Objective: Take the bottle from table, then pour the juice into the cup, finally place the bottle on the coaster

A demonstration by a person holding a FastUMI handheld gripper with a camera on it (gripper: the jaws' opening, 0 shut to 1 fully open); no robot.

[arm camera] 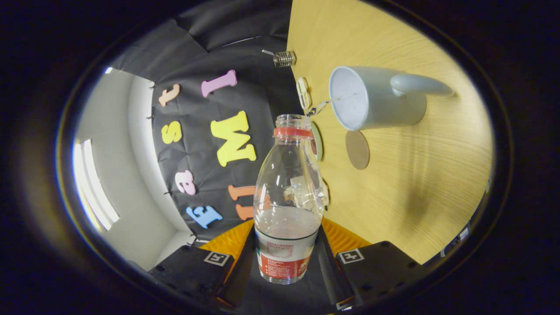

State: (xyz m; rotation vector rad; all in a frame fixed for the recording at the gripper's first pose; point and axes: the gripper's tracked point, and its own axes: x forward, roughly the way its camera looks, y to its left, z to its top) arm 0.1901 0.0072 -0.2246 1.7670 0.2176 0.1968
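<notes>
Between the gripper's (286, 253) fingers: clear bottle (288, 197), clamped on both sides, tipped, open mouth beside the cup (376, 98), thin stream entering. Just below the cup, round coaster (357, 149) on the wooden table (420, 183).

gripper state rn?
Gripper: shut on the bottle, tipped toward the cup, a thin stream going in.

1. The gap between the fingers (286, 258) is fully taken by the gripped bottle (288, 197).
2. Beyond the bottle, passage is blocked by the cup (376, 98).
3. Bare desk (420, 188) is left open beside the coaster (357, 149).
</notes>
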